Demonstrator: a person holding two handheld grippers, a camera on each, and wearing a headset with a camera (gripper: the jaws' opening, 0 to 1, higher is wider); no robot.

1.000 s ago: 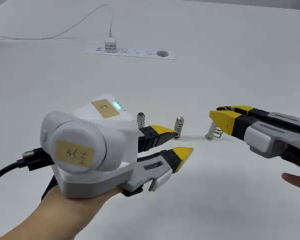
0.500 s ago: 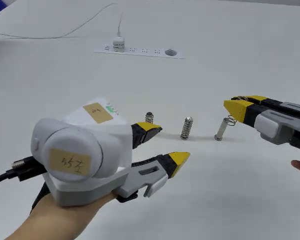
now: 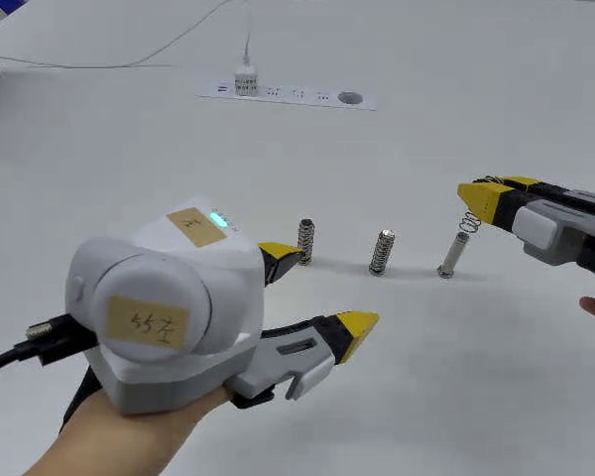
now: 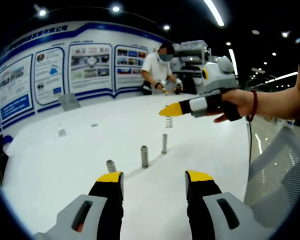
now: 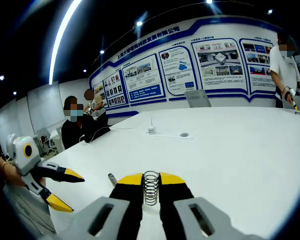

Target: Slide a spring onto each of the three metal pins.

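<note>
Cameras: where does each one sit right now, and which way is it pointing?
Head view: on the headset, looking down at the three pins; left gripper, right gripper and the left hand show.
Left gripper view: along its open jaws toward the pins, facing the right gripper.
Right gripper view: along jaws shut on the spring, toward the power strip.
Shared: both gripper views show the spring.

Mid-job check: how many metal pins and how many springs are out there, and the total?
Metal pins: 3 (left pin, middle pin, bare right pin)
Springs: 3 (one on each of the first two, third spring in the right gripper)
Total: 6
</note>
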